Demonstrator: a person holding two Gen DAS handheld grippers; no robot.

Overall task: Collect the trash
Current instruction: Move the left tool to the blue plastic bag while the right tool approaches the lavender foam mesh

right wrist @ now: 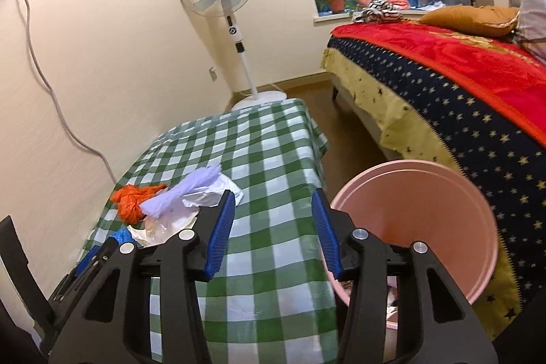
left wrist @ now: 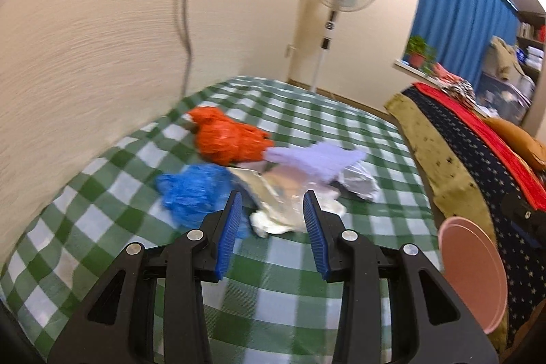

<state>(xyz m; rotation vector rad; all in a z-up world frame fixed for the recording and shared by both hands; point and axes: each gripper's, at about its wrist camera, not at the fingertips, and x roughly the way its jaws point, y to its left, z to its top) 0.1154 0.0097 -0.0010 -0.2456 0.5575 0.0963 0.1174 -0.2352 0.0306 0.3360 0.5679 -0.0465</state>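
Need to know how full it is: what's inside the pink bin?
The pink bin shows mostly bare wall inside. Near its bottom, some pale scraps peek out, but the right gripper covers the rest, so how full it is stays unclear.

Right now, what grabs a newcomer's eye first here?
The bright heap of crumpled trash on the green checked tablecloth: an orange bag nearest the wall, a blue bag beside it, pale plastic in front. The left tongs hang open over the heap. A pink bin stands off the table's right edge, by the bed.
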